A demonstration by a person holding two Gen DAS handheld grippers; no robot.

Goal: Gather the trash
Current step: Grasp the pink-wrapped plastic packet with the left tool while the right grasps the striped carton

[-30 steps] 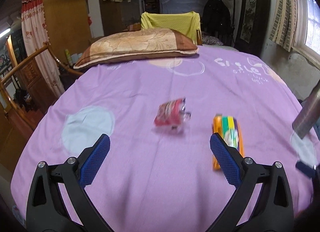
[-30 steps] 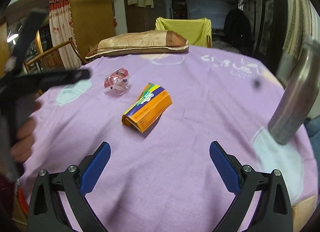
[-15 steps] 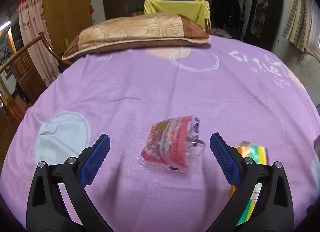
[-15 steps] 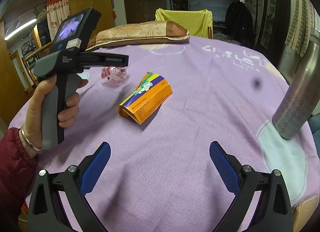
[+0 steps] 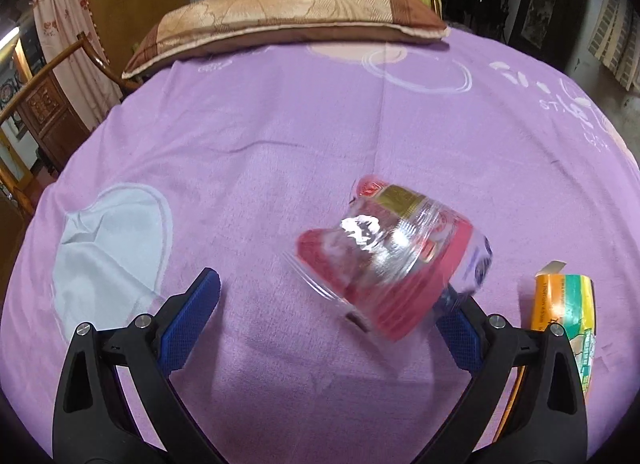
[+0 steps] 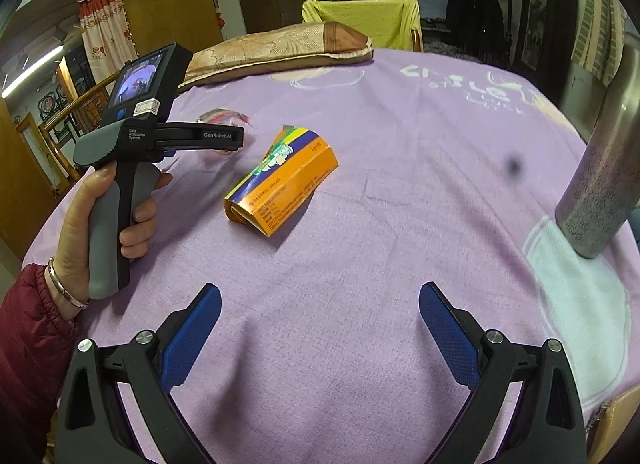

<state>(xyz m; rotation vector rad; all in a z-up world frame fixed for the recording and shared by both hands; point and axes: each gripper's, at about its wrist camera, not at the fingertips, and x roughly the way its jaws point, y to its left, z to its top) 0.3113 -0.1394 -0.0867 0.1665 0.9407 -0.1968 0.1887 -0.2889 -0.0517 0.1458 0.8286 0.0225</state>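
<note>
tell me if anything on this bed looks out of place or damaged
Two pieces of litter lie on the purple sheet: a crumpled red and clear plastic wrapper, between the open left gripper fingers, and a flattened orange carton with an open end. A metal bottle standing on the bedding also looks odd.

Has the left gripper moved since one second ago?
Yes. The left gripper has moved forward over the bed, toward the pillow. The red wrapper now lies between its open jaws.
</note>
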